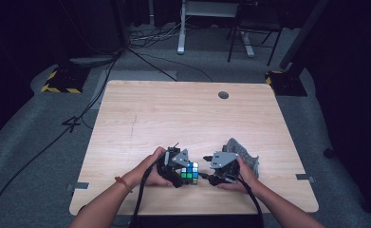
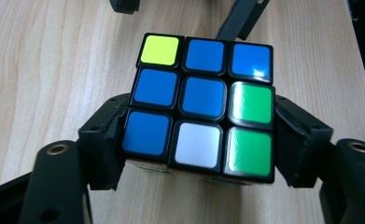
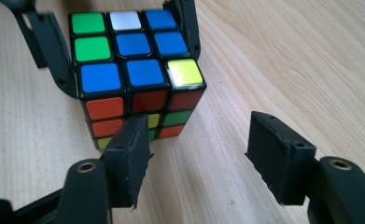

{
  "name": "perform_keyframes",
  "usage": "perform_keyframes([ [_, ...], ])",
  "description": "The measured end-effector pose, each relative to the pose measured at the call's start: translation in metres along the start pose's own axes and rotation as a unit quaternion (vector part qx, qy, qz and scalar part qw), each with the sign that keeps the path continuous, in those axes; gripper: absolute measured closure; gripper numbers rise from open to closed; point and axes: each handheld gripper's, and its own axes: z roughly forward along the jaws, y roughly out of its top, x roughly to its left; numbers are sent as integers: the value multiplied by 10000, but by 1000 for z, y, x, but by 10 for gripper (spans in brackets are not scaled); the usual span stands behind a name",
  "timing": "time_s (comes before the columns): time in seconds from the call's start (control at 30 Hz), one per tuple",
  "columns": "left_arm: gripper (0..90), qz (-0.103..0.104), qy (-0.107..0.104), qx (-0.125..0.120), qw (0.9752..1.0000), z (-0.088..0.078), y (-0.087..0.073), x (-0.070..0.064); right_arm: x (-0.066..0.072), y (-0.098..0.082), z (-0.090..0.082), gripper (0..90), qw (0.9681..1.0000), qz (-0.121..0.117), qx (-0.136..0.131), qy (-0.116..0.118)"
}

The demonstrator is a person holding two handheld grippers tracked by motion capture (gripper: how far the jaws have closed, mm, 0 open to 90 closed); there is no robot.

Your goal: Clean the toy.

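The pale wooden counter (image 1: 173, 118) carries everything, and a grey crumpled cloth (image 1: 242, 152) lies on it near the front edge, behind the right hand. The left hand-held gripper (image 1: 185, 173) and the right hand-held gripper (image 1: 207, 176) face each other close to that front edge, with the puzzle cube (image 1: 190, 172) standing on the counter between them.

In the left gripper view the cube (image 2: 203, 109) sits between the two black jaws, whose pads press its lower side faces, so this gripper is clamped on it. In the right gripper view the right hand-held gripper (image 3: 199, 147) has its jaws spread apart with bare wood between them; the cube (image 3: 133, 70) stands just ahead, the left pad overlapping its near face, though contact cannot be told.

The cube is black-framed, three by three, with a mixed top face: mostly blue, two green, one white, one yellow corner. A side face shows orange, red, yellow and green. It sits flat, top face up, with no long axis
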Motion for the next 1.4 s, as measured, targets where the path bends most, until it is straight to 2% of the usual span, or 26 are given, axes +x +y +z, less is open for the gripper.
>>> perform_keyframes([
  [0.07,293,-7,41,-9,10000,0,2,0,-1,-1,-2,392,10000,51,-73,18],
  [0.2,286,-3,63,-12,10000,1,3,0,-1,0,-3,393,10000,-1,-68,-37],
  [0.33,296,-76,95,-111,9999,-1,1,0,-3,-1,-5,410,9997,135,-187,-10],
  [0.47,321,-80,62,-132,9999,0,-1,1,-5,-3,-5,430,9996,223,-181,31],
  [0.53,325,-14,49,-120,9999,0,0,0,-5,-4,-3,428,9998,176,-115,-9],
  [0.6,326,40,75,-133,9999,1,0,-1,-6,-6,-1,446,9998,183,-62,48],
  [0.7,329,36,83,-147,9999,1,0,-2,-8,-7,-1,437,9998,168,-41,60],
  [1.1,270,-172,1,-238,9996,7,-2,4,-6,-3,-4,441,9997,132,-211,83],
  [1.3,240,-106,106,-183,9997,6,-2,5,-3,1,-3,440,9997,36,-256,57],
  [1.4,291,120,123,-131,9998,1,-2,2,-2,2,-4,441,9995,26,-298,40],
])
